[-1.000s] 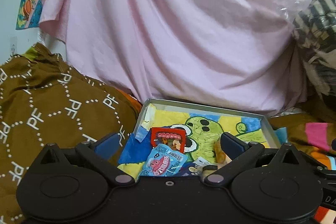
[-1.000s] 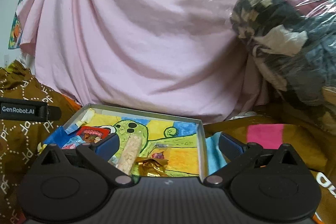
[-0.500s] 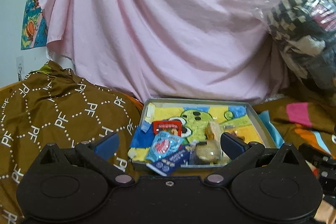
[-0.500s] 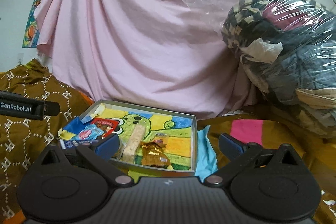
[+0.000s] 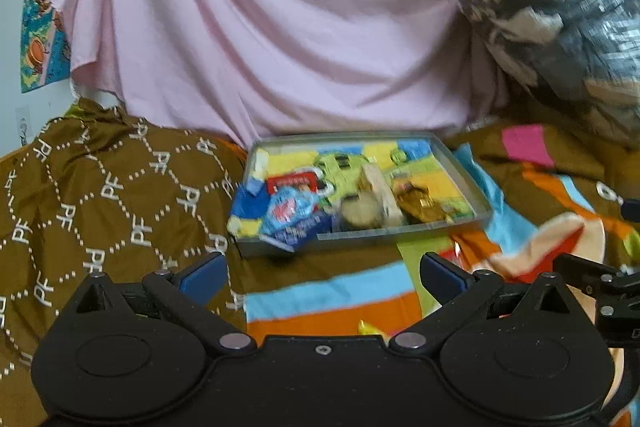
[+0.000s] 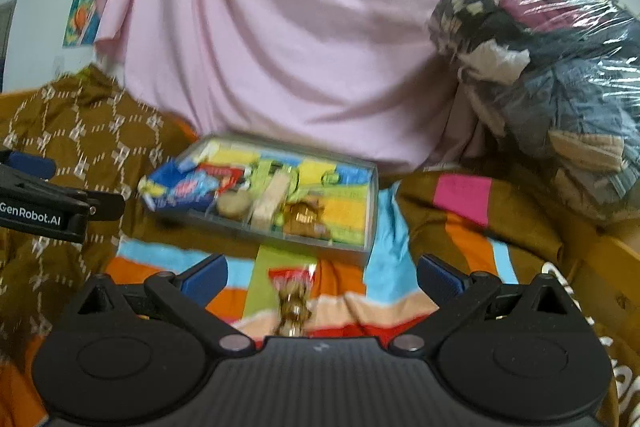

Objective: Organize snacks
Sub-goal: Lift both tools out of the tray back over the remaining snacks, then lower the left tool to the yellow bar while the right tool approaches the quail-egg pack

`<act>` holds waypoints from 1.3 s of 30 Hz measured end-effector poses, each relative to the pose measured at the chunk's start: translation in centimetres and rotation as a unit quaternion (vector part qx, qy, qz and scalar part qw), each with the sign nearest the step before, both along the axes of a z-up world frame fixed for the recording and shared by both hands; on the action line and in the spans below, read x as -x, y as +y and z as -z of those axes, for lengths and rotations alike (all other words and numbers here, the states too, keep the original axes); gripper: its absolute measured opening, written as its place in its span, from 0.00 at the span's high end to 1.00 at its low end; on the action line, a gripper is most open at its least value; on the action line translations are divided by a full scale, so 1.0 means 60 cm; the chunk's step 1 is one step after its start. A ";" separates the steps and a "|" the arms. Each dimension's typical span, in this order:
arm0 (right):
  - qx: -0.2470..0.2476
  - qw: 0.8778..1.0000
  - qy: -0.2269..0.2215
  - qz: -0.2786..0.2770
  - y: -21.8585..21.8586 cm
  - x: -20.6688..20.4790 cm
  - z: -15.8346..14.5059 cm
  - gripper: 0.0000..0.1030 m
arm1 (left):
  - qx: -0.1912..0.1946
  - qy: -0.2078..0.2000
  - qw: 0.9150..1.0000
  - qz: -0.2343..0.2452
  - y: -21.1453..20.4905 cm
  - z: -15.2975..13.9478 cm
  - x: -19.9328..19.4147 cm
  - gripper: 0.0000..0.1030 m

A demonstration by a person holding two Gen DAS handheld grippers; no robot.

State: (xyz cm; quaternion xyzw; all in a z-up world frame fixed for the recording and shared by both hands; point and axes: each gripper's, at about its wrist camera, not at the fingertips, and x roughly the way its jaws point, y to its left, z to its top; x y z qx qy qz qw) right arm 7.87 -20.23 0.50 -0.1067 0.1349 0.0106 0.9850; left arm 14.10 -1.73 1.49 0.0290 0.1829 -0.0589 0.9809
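Both grippers, left [image 5: 320, 273] and right [image 6: 320, 273], have jaws spread wide and hold nothing. Tray [image 6: 370, 223] ahead of both collects most snacks. One loose snack packet [image 6: 292, 293] lies on the striped blanket [image 6: 400, 291] between the right gripper's fingers, likely the next pick.

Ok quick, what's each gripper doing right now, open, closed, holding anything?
Left gripper: open, holding nothing.
Right gripper: open, holding nothing; a red snack packet lies on the striped cloth between its fingers.
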 end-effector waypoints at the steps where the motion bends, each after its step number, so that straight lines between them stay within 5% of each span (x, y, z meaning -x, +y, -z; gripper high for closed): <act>1: 0.003 1.000 0.010 0.000 0.001 0.002 0.004 0.00 | -0.004 0.005 1.000 0.003 -0.001 0.004 0.003 0.01; 13: 0.001 0.990 0.141 -0.001 0.003 -0.020 0.059 0.00 | -0.056 0.098 0.993 0.017 -0.022 0.069 0.008 0.01; 39: -0.012 0.978 0.206 -0.004 0.001 -0.050 0.081 0.00 | -0.088 0.179 0.980 -0.009 -0.020 0.098 -0.029 0.01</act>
